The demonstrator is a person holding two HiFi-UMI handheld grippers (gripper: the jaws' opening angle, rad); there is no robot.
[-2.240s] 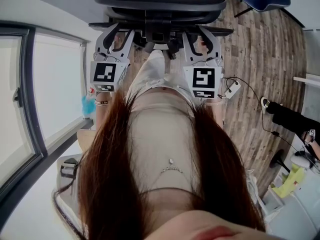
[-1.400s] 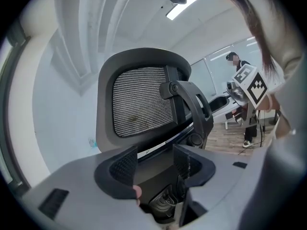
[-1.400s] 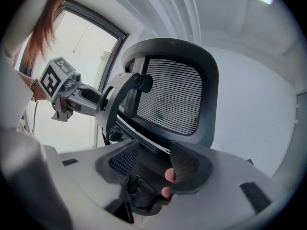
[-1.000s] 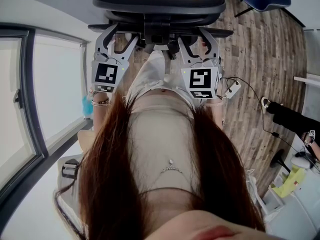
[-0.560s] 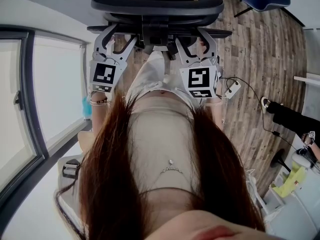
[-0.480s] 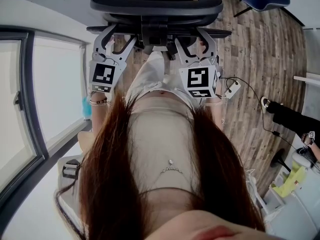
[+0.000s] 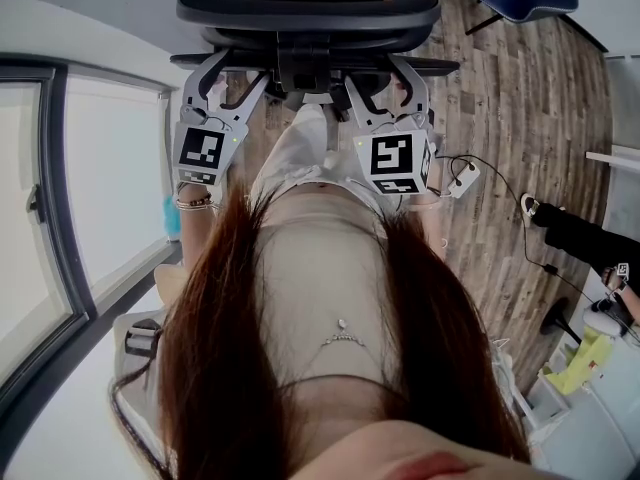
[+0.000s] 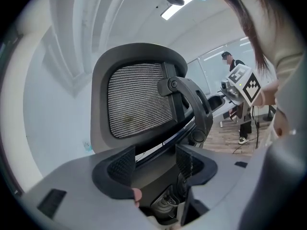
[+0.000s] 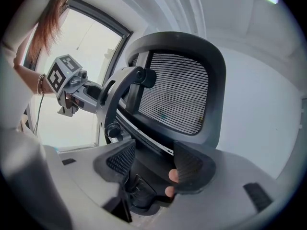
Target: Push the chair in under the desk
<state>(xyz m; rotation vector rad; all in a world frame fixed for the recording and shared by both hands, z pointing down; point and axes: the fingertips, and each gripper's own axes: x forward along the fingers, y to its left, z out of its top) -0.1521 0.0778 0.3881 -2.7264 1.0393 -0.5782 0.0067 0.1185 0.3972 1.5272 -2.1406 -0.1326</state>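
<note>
Ok so quick status from my end. I'm looking down past the person's front at the chair [image 7: 310,13], and it's sitting straight ahead of both tools, backrest toward me. Its wide top edge is running side to side across the line the grippers are pointing along. So the push is going to be straight forward, away from the body, square to that edge.

The left hand-held gripper [image 7: 225,76] is hanging with its jaws spread wide. In the left gripper view I'm seeing the mesh backrest [image 8: 139,99] up ahead and the dark lower frame of the chair showing in the gap, but the pads aren't pinching anything. The right hand-held gripper [image 7: 385,78] has just been opening its jaws. They're now standing wide apart too, same story: chair frame in the gap, pads not pressing on it.

The two are flanking the central spine [image 7: 305,68] of the backrest, one just beside it on each side. I'm judging neither one to be clearly nearer, which is nice because an even shove from both should keep the chair from swivelling.

One snag: I'm not really making out the tabletop from here. I'm guessing it's beyond the chair on the far side from the grippers, but no view is showing it clearly, so I can't say how far in the chair already is.
</note>
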